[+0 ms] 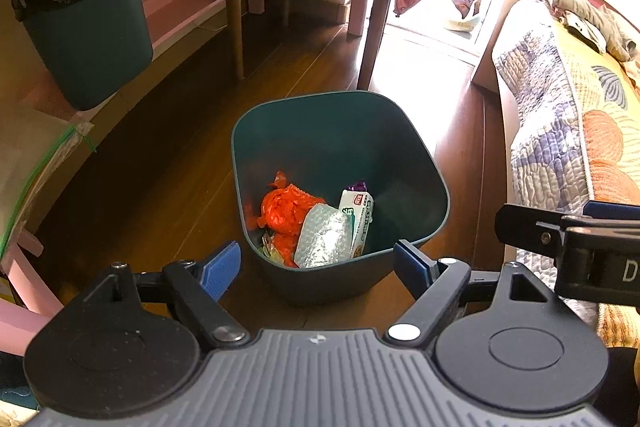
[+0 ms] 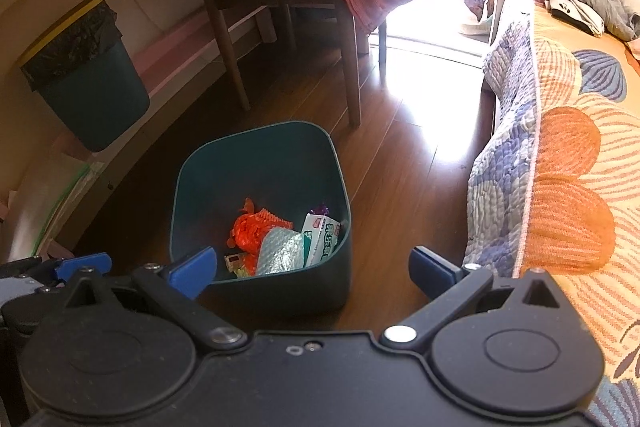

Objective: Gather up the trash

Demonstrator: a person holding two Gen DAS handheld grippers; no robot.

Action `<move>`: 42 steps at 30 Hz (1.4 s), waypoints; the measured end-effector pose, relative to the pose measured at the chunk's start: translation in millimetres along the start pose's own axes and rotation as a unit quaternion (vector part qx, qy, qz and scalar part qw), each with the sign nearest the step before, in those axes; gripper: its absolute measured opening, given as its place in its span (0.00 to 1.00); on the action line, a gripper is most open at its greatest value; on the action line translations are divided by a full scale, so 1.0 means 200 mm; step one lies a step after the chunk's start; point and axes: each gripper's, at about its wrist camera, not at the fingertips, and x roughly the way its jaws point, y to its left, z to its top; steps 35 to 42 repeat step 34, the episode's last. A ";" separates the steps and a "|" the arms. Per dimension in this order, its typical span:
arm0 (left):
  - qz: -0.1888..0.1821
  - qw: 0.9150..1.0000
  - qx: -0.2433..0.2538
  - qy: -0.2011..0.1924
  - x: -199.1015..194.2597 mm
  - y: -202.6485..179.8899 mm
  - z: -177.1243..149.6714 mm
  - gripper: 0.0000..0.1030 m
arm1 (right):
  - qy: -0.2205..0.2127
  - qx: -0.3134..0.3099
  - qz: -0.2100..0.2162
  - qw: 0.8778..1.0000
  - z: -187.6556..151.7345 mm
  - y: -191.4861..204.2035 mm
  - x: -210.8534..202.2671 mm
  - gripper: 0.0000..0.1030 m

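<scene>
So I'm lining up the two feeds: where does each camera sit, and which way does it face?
Left wrist: on the left gripper, aimed down at the bin; its open fingers and the right gripper's tip show.
Right wrist: on the right gripper, same aim; its open fingers show.
Shared: bin, trash, chair, lined bin, bed.

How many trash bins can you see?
2. One open green bin stands on the floor just ahead of both grippers, with wrappers inside. A second bin, lined with a black bag, sits to the left by the wall. More could be hidden out of view.
</scene>
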 end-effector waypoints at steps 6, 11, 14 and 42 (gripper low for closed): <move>-0.008 1.000 -0.004 -0.001 -0.01 0.01 0.00 0.81 | 0.004 0.004 0.002 1.000 0.00 -0.01 0.01 0.99; -0.015 1.000 0.000 -0.008 -0.02 0.00 0.00 0.81 | 0.005 0.006 0.003 1.000 0.01 -0.01 0.01 0.99; -0.015 1.000 -0.009 -0.006 -0.02 0.03 0.01 0.81 | 0.006 0.011 0.005 1.000 0.01 -0.02 0.01 0.99; -0.026 0.998 -0.057 -0.019 -0.05 0.11 0.02 0.81 | 0.022 -0.013 0.000 1.000 0.01 0.03 0.04 0.99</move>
